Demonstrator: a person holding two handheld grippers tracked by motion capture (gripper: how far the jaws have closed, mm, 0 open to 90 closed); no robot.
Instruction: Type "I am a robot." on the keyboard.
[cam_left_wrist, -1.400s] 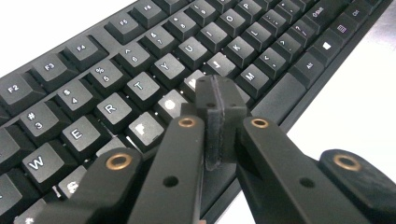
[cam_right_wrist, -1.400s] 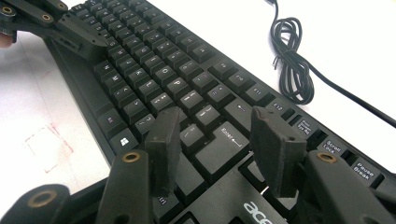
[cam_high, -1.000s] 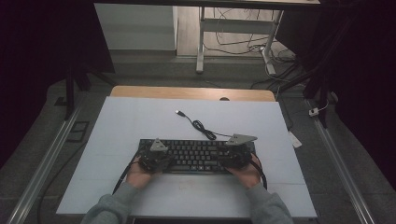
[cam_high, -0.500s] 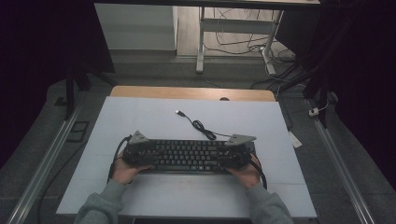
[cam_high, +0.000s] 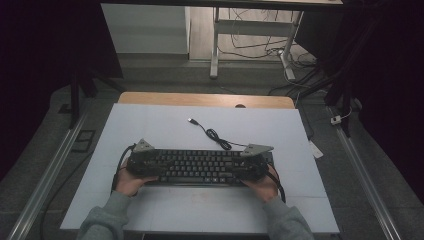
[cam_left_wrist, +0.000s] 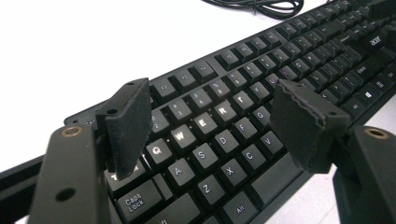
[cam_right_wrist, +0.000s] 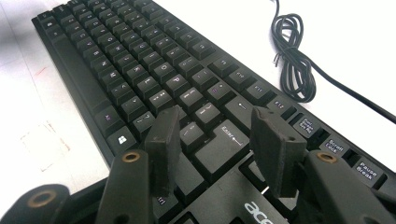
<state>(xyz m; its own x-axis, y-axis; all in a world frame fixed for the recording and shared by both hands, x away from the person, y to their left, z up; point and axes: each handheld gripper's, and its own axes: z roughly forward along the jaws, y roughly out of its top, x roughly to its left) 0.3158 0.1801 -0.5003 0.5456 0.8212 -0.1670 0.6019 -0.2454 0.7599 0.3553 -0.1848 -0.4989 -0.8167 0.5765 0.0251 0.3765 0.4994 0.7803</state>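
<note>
Black plastic, the flat rectangular keyboard (cam_high: 200, 167) is lying across the near middle of the pale counter (cam_high: 165, 125), both ends partly hidden under the hands in the high view. The left gripper (cam_left_wrist: 224, 116) is hovering over its letter keys, foam-padded fingers (cam_left_wrist: 127, 123) having just been opening, nothing between them. The right gripper (cam_right_wrist: 219, 149) is holding its fingers apart above the Enter key. A coiled black cable (cam_right_wrist: 294, 70) is trailing beyond.

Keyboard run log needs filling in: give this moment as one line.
left gripper: jaws just opened, over keyboard left end, nothing gripped | right gripper: open, over right end near Enter | cable: loose on table
</note>
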